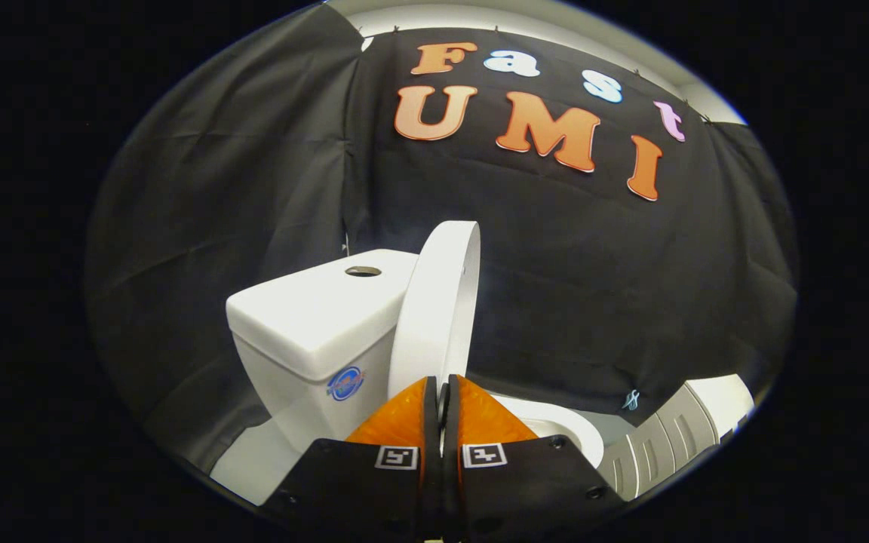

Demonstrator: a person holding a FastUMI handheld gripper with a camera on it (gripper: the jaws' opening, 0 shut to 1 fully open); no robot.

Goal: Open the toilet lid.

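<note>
Jaws drawn nearly together at the gripper (442,392), with only a thin dark slit between the two fingers (403,418). Pinched in that slit, the lower edge of the glossy white oval toilet lid (438,309), both fingers pressing on it from either side. Two small square black-and-white marker tags (484,455) stuck on the dark finger mounts just behind the tips.

Rising straight up from the fingertips, the lid raised close to upright, seen almost edge-on, its rim tilted slightly and its top leaning toward the tank. Touching or just beside the lid on one side, the white ceramic rectangular toilet tank (314,332), its flat cover bearing a round metallic flush button (363,271) near the lid's upper edge, and a small round blue sticker (345,383) on the tank's front face. On the other side of the fingers, low and just beyond them, a curved section of the white toilet seat and bowl rim (563,430), uncovered.

Further out past the bowl, a pale grey ribbed plastic object (664,441), partly cut off; what it is cannot be told. Behind everything, wrinkled black cloth wall (238,188) hanging in folds, with a strip of pale ceiling (525,19) above. Light floor (253,464) below the tank.
</note>
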